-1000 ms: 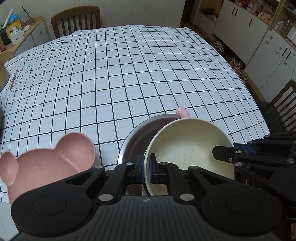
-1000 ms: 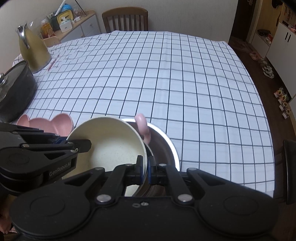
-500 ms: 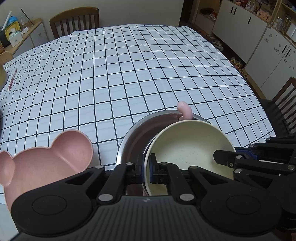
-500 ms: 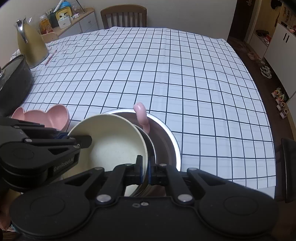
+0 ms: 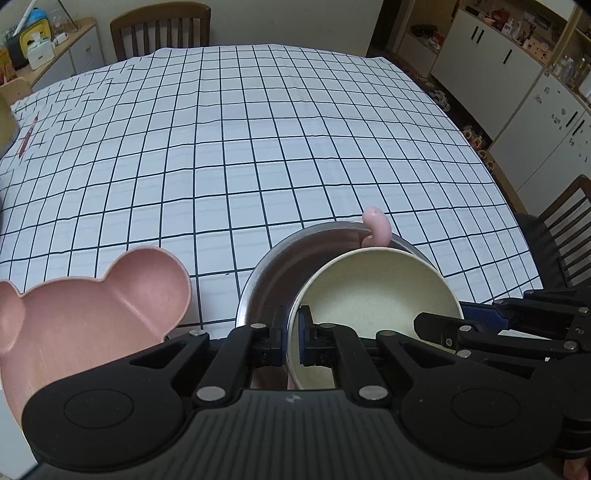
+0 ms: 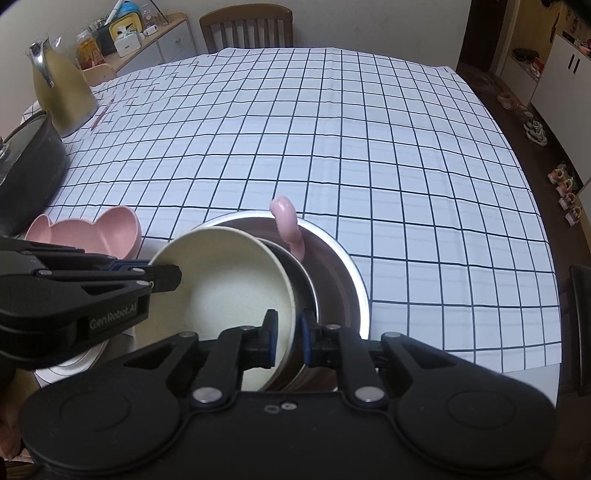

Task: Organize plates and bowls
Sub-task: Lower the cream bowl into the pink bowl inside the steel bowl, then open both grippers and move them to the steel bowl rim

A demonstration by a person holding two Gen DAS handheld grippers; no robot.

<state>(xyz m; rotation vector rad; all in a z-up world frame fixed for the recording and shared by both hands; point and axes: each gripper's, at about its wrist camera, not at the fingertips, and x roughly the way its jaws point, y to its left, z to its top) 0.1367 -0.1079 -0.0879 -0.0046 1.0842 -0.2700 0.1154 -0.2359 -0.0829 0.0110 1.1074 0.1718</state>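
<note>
The only words to read are "GenRobot.AI", in white on the side of the black left gripper [image 6: 162, 275] as the right wrist camera sees it.

A big table wears a white tablecloth with thin dark squares [image 5: 258, 147]. At its far end stands a brown wooden chair [image 6: 246, 26]. On the left side of the cloth, in the right wrist view, are a tall yellow-green kettle with a shiny handle [image 6: 61, 92] and a dark round pot [image 6: 29, 170]. A low cupboard against the wall holds small boxes and jars, too small to tell apart. White cabinets with dark handles [image 5: 491, 51] fill the right of the room.

Both grippers point down at the near edge of the table. The round cream bowl [image 5: 373, 306] sits tilted inside a shiny round metal bowl [image 5: 280, 280]. A curly pink piece [image 5: 376, 229] pokes up at the metal bowl's far rim. Just left of them lies a pink plate shaped like a bear's head with two round ears [image 5: 92, 314].

The left gripper [image 5: 293, 338] is pressed tight on the cream bowl's near left rim, one pad inside and one outside. The right gripper [image 6: 288, 338] has just been opening; its pads stand on either side of the bowl's right rim with a small gap, so it no longer pinches.
</note>
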